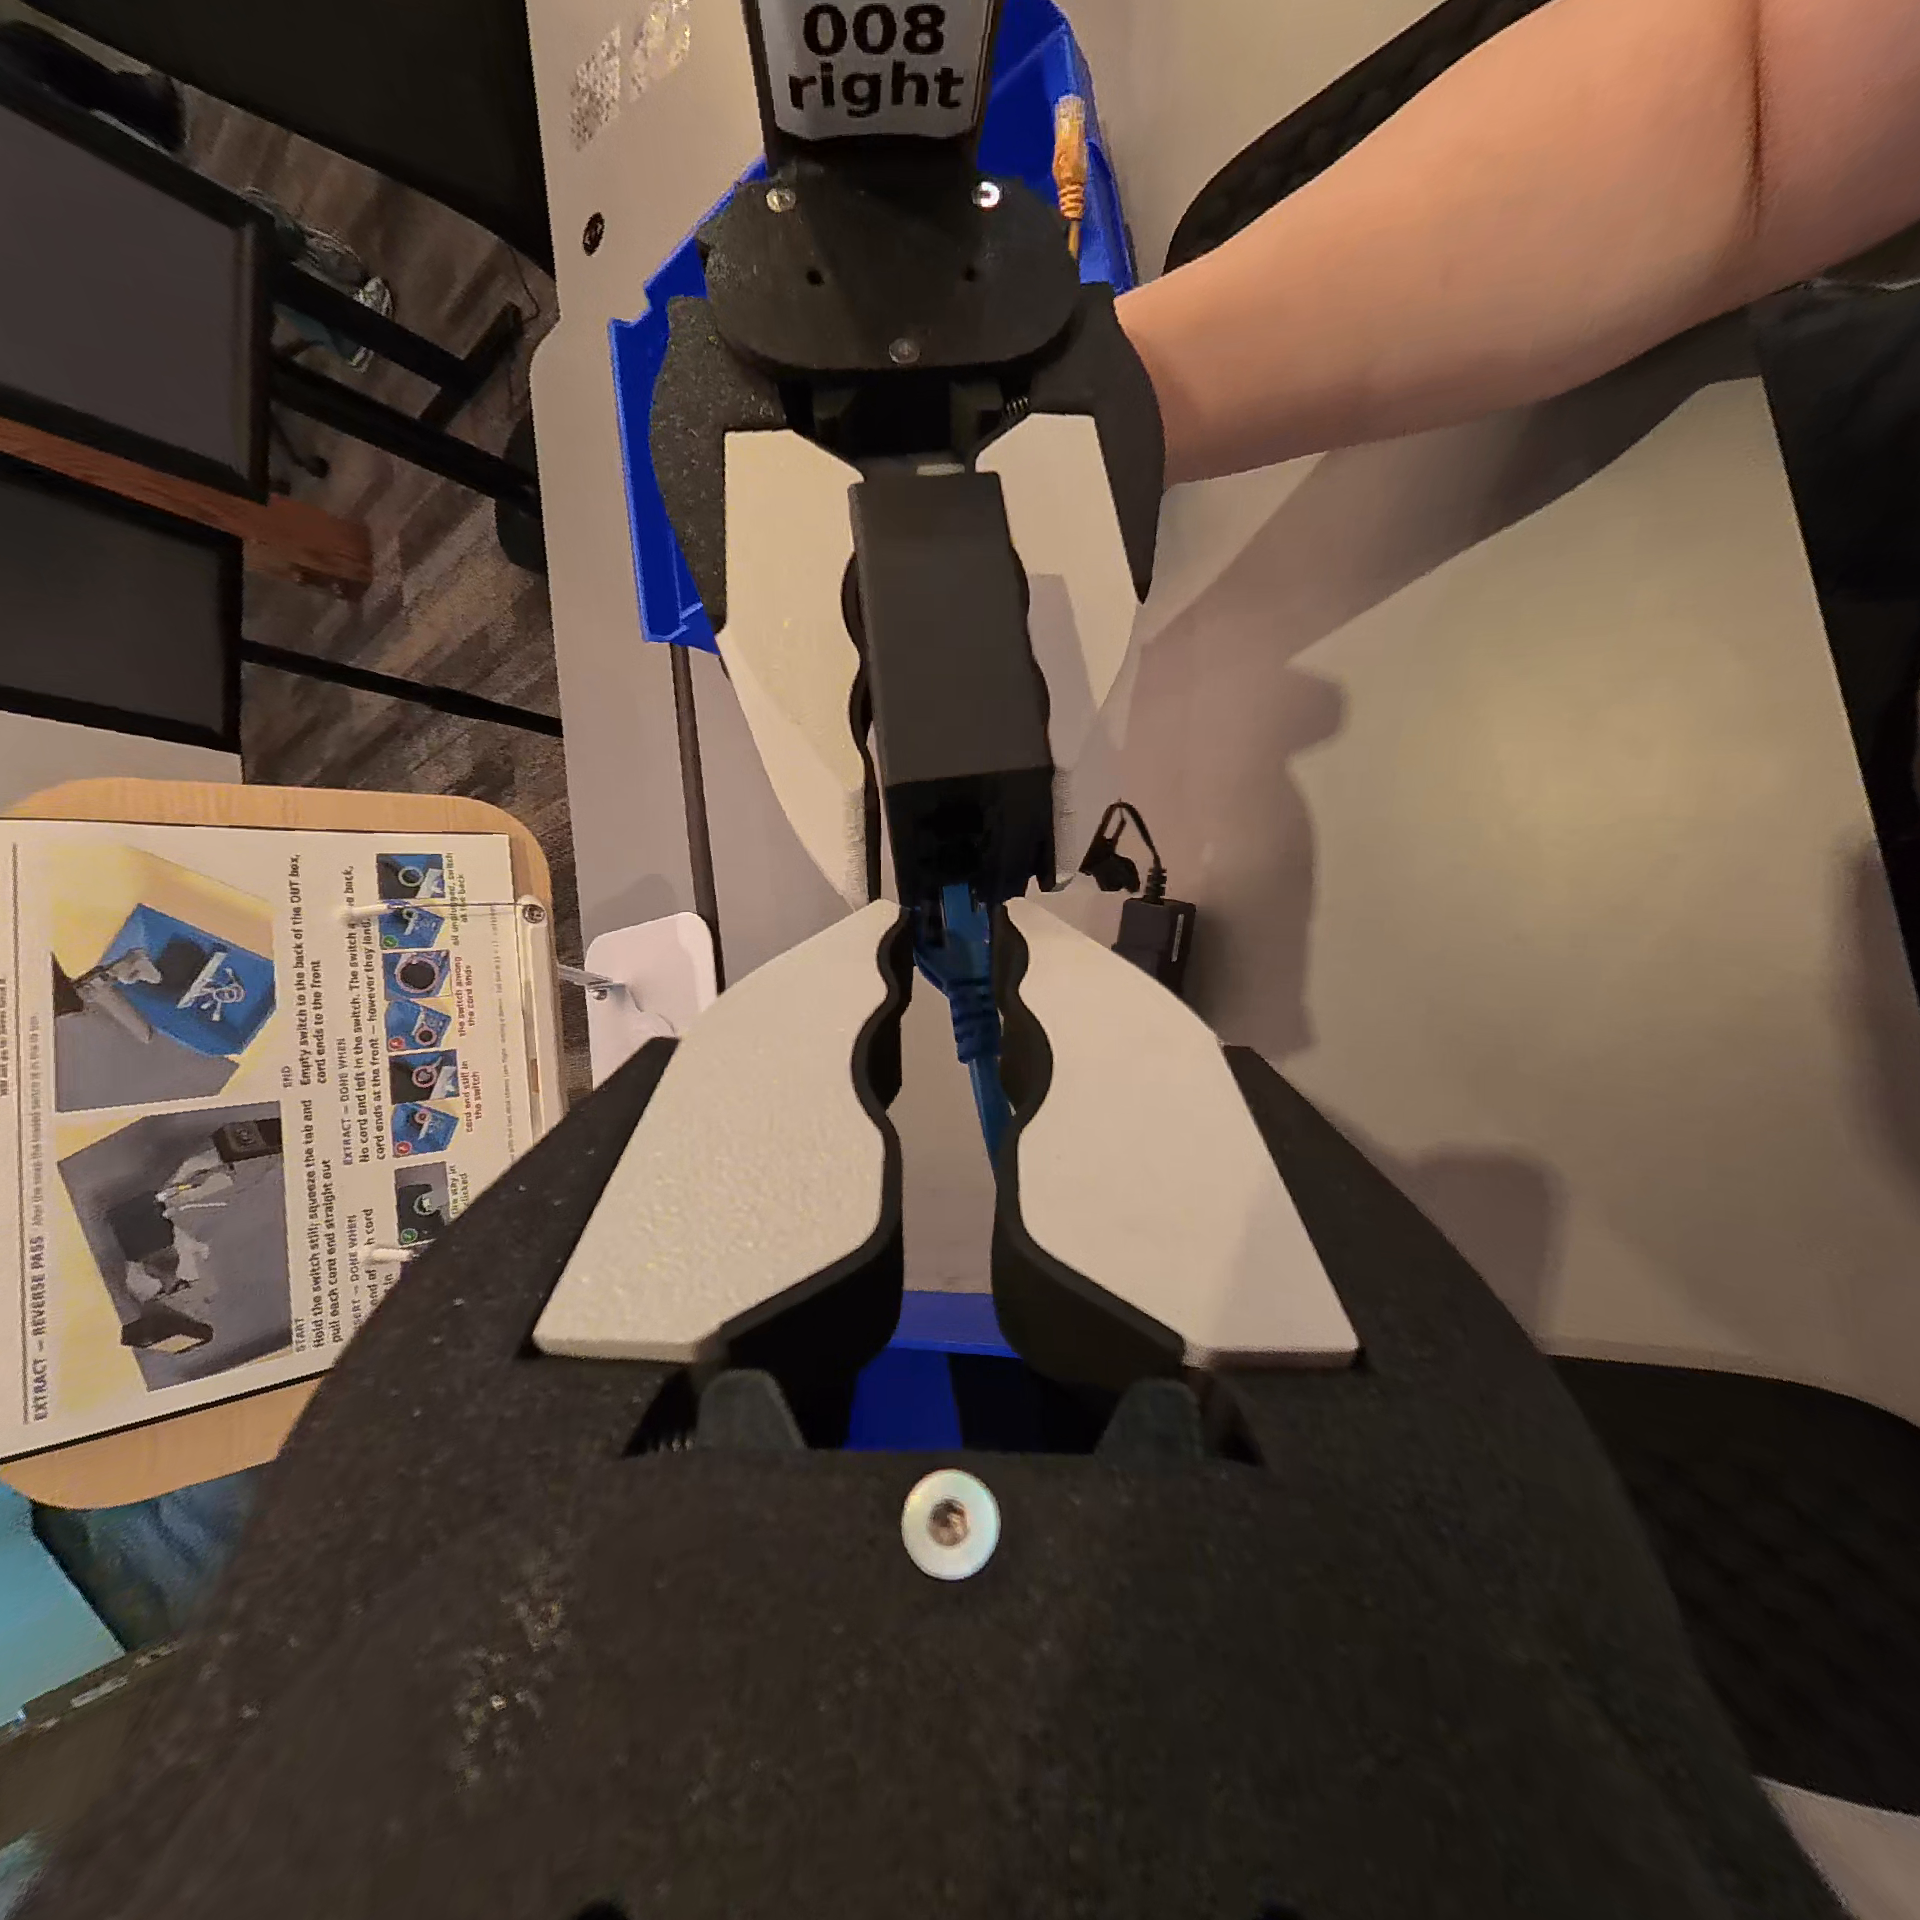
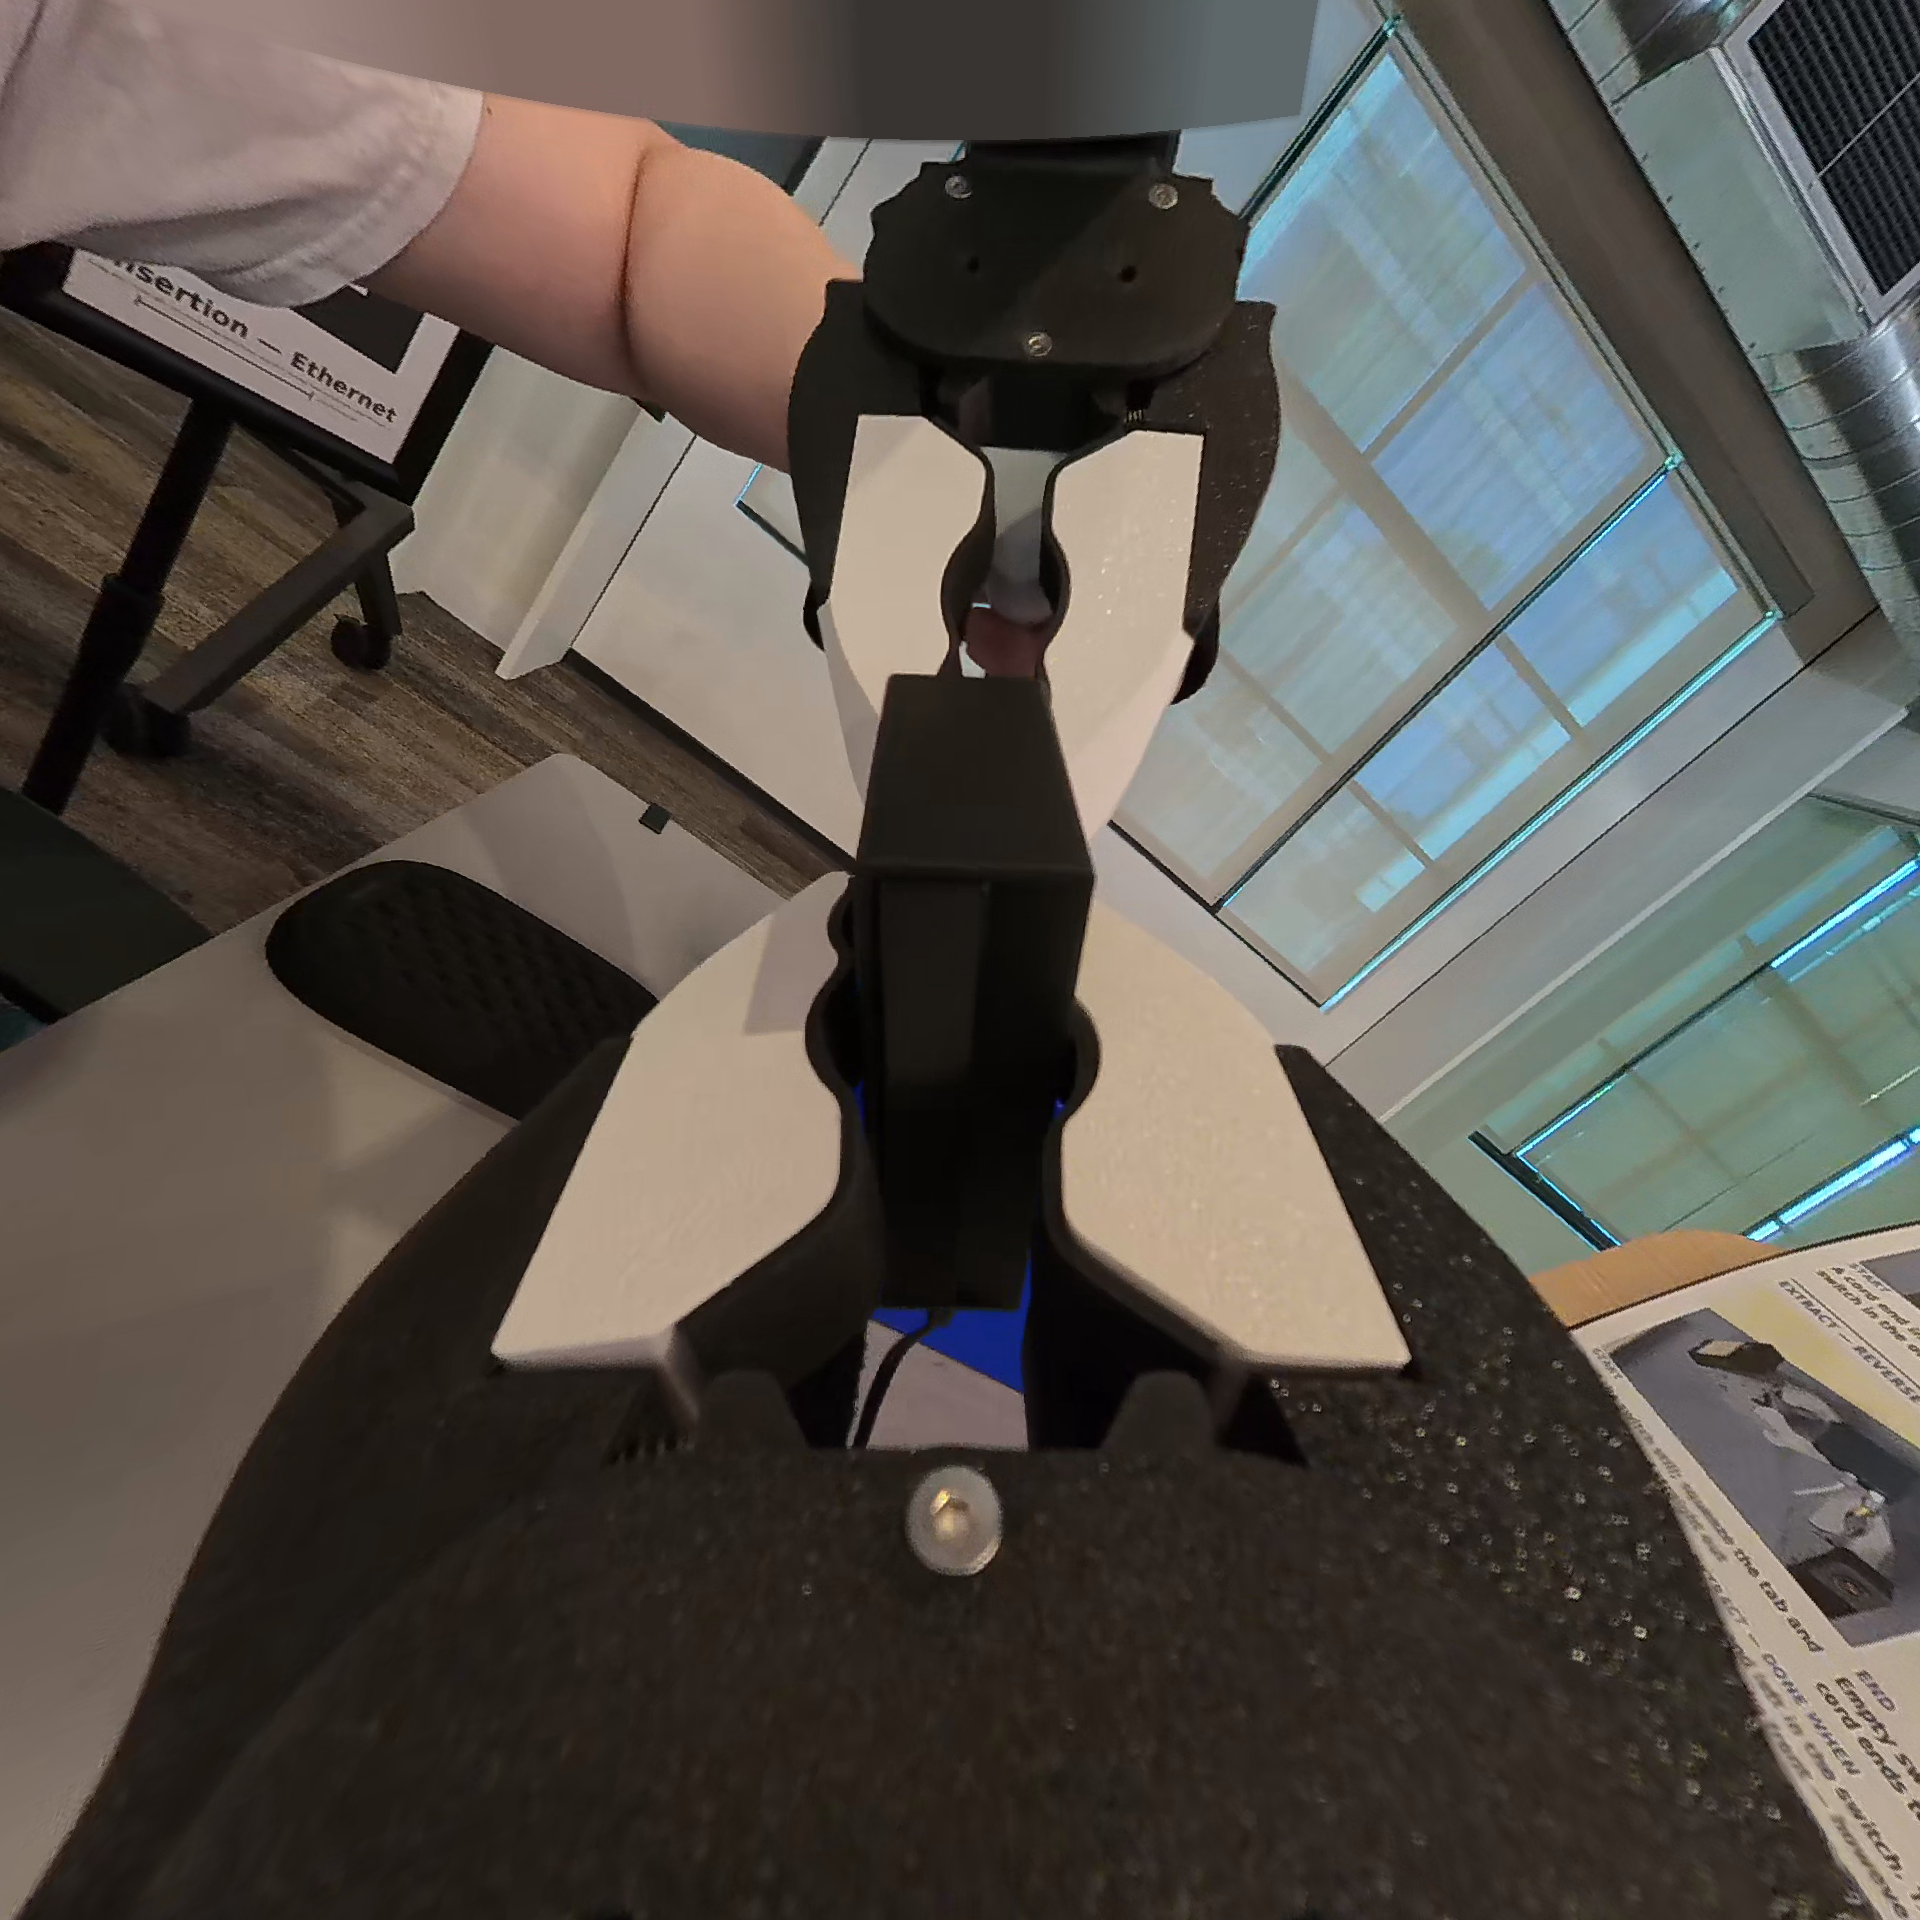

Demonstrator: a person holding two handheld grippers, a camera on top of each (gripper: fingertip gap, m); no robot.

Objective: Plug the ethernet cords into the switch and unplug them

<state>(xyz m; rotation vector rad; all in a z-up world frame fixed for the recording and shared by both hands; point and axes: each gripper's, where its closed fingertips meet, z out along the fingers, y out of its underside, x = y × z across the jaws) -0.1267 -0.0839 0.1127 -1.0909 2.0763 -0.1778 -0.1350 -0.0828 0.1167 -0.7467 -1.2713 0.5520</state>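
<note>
My right gripper (image 2: 966, 935) is shut on the black switch (image 2: 966, 790), held lengthwise between its pads. In the left wrist view the switch (image 1: 951, 644) points its port end at me, with the right gripper (image 1: 956, 831) behind it. My left gripper (image 1: 951, 920) is shut on the plug end of a blue ethernet cord (image 1: 971, 1023), right at the switch's port. The cord runs back between the fingers. I cannot tell how deep the plug sits in the port. The left gripper's fingers (image 2: 1127, 623) show beyond the switch in the right wrist view.
A blue bin (image 1: 665, 468) with an orange cord (image 1: 1070, 156) stands behind the right gripper on the grey table (image 1: 1507, 831). A black power adapter (image 1: 1153, 935) lies on the table. A printed instruction sheet (image 1: 208, 1091) lies on a wooden board at left. A black mesh chair (image 2: 436, 966) stands nearby. Only a small space, under 4 cm, lies between the two pairs of fingers.
</note>
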